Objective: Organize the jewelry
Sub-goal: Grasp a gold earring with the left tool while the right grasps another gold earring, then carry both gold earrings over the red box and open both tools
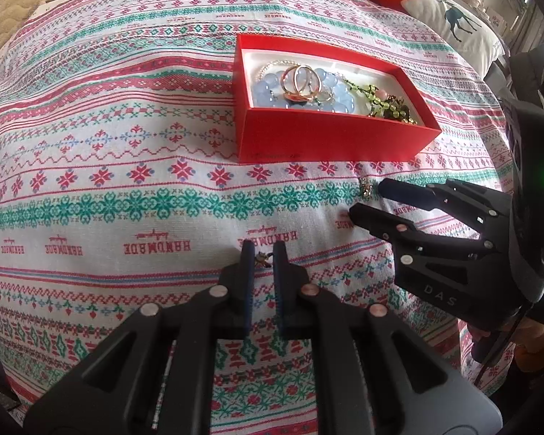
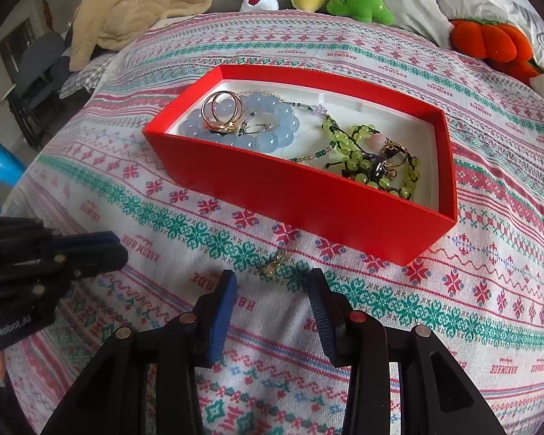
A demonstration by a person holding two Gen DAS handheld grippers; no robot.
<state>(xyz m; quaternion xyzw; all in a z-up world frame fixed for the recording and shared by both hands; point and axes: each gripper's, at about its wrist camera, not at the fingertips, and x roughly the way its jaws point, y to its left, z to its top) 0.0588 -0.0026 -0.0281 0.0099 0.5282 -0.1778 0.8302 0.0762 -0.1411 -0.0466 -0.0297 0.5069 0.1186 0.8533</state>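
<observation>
- The right gripper (image 2: pixel 270 301), jaws apart and empty, faces a small gold charm (image 2: pixel 273 265) lying on the bedspread (image 2: pixel 471 272) just beyond its tips.
- The left gripper (image 1: pixel 263 259) pinches a tiny trinket (image 1: pixel 263 258).

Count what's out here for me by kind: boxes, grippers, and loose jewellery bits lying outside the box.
Red cardboard box: 1
Black two-finger grippers: 2, the left gripper and the right gripper
Small loose jewellery pieces outside the box: 2, the pinched piece in the left gripper and the gold-toned piece lying just ahead of the right gripper
Total: 5
</observation>
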